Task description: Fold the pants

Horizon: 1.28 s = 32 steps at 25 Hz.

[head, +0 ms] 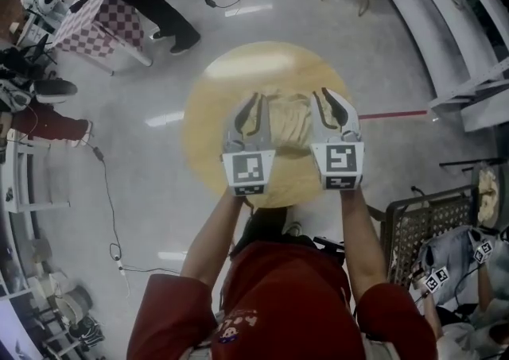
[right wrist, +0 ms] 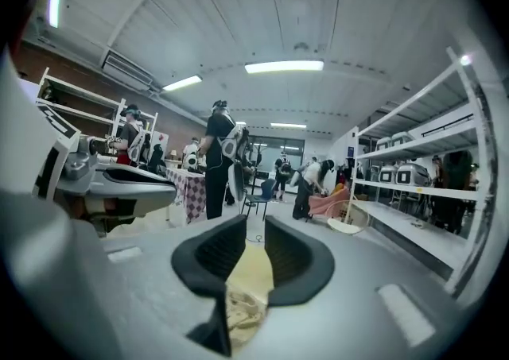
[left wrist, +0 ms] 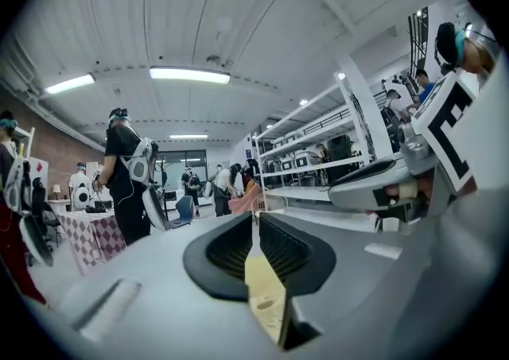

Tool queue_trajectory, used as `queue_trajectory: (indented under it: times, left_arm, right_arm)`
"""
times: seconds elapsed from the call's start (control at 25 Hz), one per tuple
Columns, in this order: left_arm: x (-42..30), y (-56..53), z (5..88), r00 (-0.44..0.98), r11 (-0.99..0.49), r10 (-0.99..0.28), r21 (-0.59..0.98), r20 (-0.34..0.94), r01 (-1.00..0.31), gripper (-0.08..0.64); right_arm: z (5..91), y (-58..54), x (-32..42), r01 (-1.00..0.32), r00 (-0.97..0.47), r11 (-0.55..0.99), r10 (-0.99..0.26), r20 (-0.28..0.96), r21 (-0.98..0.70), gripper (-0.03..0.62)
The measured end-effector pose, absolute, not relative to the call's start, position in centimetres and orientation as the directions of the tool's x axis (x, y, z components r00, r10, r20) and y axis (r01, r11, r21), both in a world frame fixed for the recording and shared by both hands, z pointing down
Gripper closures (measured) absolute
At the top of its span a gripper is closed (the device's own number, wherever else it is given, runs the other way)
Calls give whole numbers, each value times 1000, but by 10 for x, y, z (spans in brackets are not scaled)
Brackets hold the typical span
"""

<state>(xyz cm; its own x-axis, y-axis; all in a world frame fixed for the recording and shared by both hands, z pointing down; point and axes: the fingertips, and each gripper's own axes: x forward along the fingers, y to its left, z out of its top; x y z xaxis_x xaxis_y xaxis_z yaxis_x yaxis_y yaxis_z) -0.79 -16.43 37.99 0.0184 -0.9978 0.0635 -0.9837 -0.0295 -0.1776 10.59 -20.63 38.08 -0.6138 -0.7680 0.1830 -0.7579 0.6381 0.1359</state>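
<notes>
The jaws of your left gripper are standing nearly together and pinching a thin fold of the pale yellow pants. The jaws of your right gripper are standing a little wider and gripping a thicker, bunched fold of the same cloth.

In the head view, both grippers are sitting side by side at the centre of the frame, above the round wooden table, with the pants gathered between them. The held edge is running left to right across the frame from one gripper to the other. The rest of the garment is dropping away below the jaws, mostly hidden behind the grippers, so you cannot tell how it is lying on the table top. Neither hand is nearer to the cloth, as each is holding one end of that edge.

In my judgement, the coming move is depending on keeping that edge level and taut while you are laying the garment down.
</notes>
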Motion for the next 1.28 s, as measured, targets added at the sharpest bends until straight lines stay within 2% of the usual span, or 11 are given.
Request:
queue_trajectory:
  times: [0.32,0.64,0.88,1.12,1.28]
  left_arm:
    - [21,-95,327,-33,48,-995,-153,-98,-987,552]
    - [41,-33,305,-70,90,-986,-127,-149,-988,554]
    - [53,1,301,-78,96,-985,-113,-156,-989,554]
    - [54,21,301,-80,99,-985,-121,-152,-988,554]
    - [56,28,302,-76,95,-985,-127,-152,-987,554]
  right_arm:
    - [328,-139,119,-761,-643,643,-765,40,87,522]
    - [310,-78,141,-760,-646,637,-763,-38,126,522]
    - [308,-39,145,-742,-664,654,-747,-31,149,523]
    - [312,-17,145,-739,-667,659,-744,-19,139,591]
    - [312,-11,153,-757,-648,641,-761,-21,123,592]
